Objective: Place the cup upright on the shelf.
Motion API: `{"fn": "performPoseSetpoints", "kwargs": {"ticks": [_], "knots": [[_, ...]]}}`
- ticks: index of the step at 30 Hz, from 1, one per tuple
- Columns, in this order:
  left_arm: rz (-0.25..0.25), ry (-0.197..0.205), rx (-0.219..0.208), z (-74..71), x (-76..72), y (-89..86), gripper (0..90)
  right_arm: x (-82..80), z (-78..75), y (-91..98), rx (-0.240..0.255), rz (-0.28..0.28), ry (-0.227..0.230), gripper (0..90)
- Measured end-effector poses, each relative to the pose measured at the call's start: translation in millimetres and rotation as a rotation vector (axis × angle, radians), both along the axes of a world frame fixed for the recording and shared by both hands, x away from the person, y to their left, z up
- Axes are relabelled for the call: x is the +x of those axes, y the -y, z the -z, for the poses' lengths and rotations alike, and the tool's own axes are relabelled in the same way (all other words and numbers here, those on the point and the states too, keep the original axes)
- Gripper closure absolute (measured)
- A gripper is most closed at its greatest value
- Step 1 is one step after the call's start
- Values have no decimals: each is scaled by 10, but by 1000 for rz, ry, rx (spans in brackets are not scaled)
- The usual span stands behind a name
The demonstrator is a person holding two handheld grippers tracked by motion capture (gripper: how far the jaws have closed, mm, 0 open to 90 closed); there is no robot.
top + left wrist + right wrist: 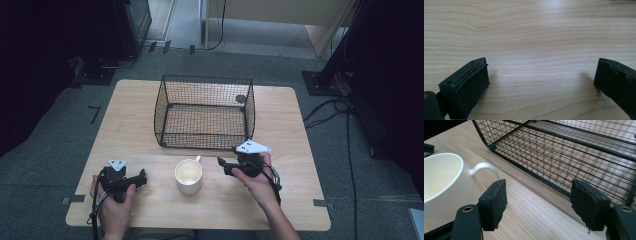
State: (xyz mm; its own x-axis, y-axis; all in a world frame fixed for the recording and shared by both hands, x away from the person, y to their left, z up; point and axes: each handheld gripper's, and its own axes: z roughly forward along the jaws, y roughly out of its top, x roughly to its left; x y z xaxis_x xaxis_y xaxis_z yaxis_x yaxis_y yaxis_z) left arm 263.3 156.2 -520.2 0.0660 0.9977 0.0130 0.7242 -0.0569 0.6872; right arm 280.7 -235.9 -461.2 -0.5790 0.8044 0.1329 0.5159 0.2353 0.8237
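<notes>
A white mug [189,176] stands upright and empty on the wooden table [135,125], its handle [198,159] turned toward the black wire basket [205,112] behind it. My right gripper [223,165] hovers just right of the mug, pointing left at it, jaws open with nothing between them. In the right gripper view the mug [441,185] sits left of the left jaw, with the handle [485,167] above it and the basket [574,152] beyond my right gripper [539,200]. My left gripper [143,176] rests left of the mug, open over bare wood [541,80].
The basket is empty and stands mid-table, close behind the mug. A dark round spot [241,98] shows through its back right corner. Cables [330,112] trail on the grey floor to the right. Bare tabletop lies along the front edge [200,222].
</notes>
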Motion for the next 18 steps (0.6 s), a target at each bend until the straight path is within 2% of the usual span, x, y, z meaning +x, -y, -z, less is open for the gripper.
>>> {"fn": "performPoseSetpoints", "kwargs": {"ticks": [12, 18], "knots": [[0, 0, 0, 0, 0, 0, 0, 23, 136, -340, 0, -45, -16, 321], [0, 0, 0, 0, 0, 0, 0, -30, 212, -455, -12, -85, 8, 332]]}}
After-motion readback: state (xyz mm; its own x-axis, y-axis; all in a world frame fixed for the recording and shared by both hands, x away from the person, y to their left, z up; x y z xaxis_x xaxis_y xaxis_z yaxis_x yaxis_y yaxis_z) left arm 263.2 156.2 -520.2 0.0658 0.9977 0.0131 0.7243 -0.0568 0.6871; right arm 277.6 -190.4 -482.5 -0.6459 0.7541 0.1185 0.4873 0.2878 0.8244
